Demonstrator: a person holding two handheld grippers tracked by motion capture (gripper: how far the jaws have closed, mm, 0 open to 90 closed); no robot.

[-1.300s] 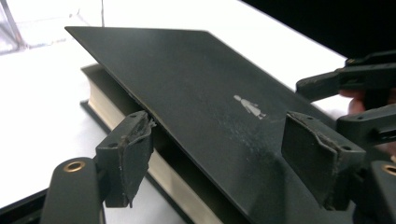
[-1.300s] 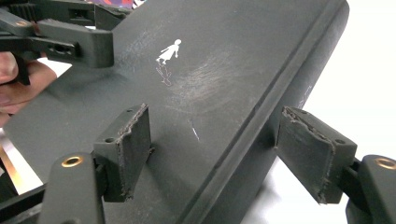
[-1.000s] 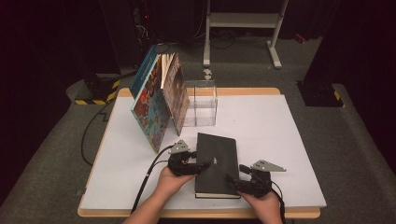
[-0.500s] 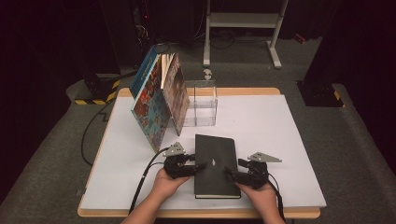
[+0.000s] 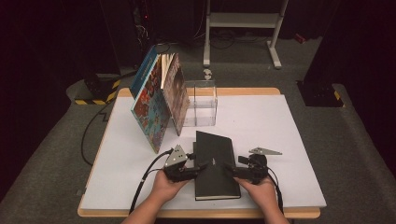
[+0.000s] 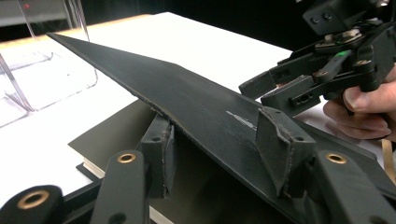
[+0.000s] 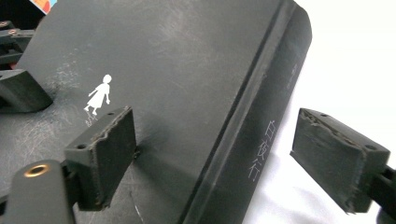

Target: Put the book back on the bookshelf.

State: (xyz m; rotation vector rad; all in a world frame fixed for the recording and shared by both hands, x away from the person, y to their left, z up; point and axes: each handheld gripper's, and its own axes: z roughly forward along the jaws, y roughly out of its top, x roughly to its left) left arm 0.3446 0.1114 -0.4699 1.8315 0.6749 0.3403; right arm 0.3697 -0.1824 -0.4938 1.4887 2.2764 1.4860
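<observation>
Black hardcover book (image 5: 215, 163) lies flat on the white counter (image 5: 289, 140) near its front edge, long axis running from the person toward the far side, spine on the person's right. Right gripper view: spine carries pale vertical characters, looks like 白夜行, plus a smaller line higher up that is too faint to read; front cover has a small white figure of a girl in a dress, no other print legible. Left gripper (image 5: 187, 170) comes in at the book's left long edge, and in the left gripper view the front cover (image 6: 187, 93) is lifted off the page block and tilted, one pad under it and the other over it; jaws at a middling gap, have just been closing with the cover between them, lower pad touching the cover's underside, upper pad just at its top face, firm pinch cannot be told. Right gripper (image 5: 240, 171) sits at the book's right long edge, jaws straddling the spine: one pad resting on the cover top, the other standing clear out over the white counter, so spread wide and not squeezing; these jaws have just been opening with the spine edge between them. Behind the book stands a clear acrylic holder (image 5: 201, 102), and left of it several colourful picture books (image 5: 156, 100) lean against each other, titles unreadable.
</observation>
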